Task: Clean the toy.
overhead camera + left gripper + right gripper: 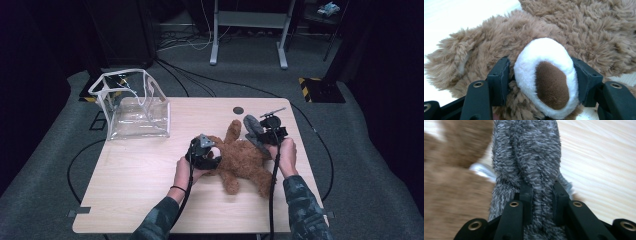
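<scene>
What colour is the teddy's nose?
The teddy bear has a dark brown nose on a white snout, clearest in the left gripper view.

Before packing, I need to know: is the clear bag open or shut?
Open: the clear bag stands with its white-edged top gaping.

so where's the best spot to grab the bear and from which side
Probably the white snout, taken from the front with a jaw on each flank. It bulges out of the brown bear as a firm rounded knob, so the pads can pinch its sides instead of slipping through loose fur. The left gripper already clamps it this way, while the right gripper pinches the grey cloth.
</scene>
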Tool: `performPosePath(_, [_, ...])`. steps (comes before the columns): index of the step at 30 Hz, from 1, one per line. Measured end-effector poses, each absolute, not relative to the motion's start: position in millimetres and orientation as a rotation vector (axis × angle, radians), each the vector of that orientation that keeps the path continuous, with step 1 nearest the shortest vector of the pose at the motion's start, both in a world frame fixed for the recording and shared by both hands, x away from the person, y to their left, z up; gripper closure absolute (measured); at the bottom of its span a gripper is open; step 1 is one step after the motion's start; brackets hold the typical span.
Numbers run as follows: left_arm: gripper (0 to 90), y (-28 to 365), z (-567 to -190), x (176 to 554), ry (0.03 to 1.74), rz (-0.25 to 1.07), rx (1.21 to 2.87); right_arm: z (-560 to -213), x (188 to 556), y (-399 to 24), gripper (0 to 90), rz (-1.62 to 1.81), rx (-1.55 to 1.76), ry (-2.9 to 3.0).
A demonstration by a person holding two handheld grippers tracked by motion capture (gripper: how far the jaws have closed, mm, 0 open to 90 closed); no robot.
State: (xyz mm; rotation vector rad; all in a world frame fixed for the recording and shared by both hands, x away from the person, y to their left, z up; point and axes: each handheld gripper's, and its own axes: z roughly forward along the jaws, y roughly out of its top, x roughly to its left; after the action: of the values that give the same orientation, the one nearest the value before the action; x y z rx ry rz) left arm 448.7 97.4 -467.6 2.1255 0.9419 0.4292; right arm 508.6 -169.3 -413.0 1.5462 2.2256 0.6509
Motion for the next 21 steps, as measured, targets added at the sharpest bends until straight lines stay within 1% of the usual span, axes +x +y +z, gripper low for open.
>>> performPosePath(3, [38.2, 97.3, -467.5, 448.5, 0.942, 0.43, 2.126, -415.8, 509.0, -185.9, 75.1, 0.622, 1.595, 2.178])
performPosePath(6, [38.2, 97.7, -467.6, 448.8, 0.94, 0.429, 2.125, -404.5, 503.8, -190.6, 75.1, 0.677, 1.575, 2.131])
performPosePath(11, [38.2, 98.6, -467.6, 449.3, 0.946, 0.427, 2.123, -381.3, 489.9, -166.7, 75.0, 0.872, 1.45, 2.165])
performPosePath(13, [38.2, 98.5, -467.4, 449.2, 0.941, 0.427, 2.13, -383.9, 488.3, -149.0, 75.0, 0.869, 1.399, 2.234])
performPosePath(16, [38.2, 98.4, -467.0, 448.9, 0.944, 0.425, 2.137, -398.3, 492.2, -137.6, 75.1, 0.801, 1.386, 2.278])
performPosePath(21, [38.2, 98.3, -467.1, 449.2, 0.943, 0.424, 2.133, -411.0, 500.8, -155.9, 75.2, 0.711, 1.45, 2.221])
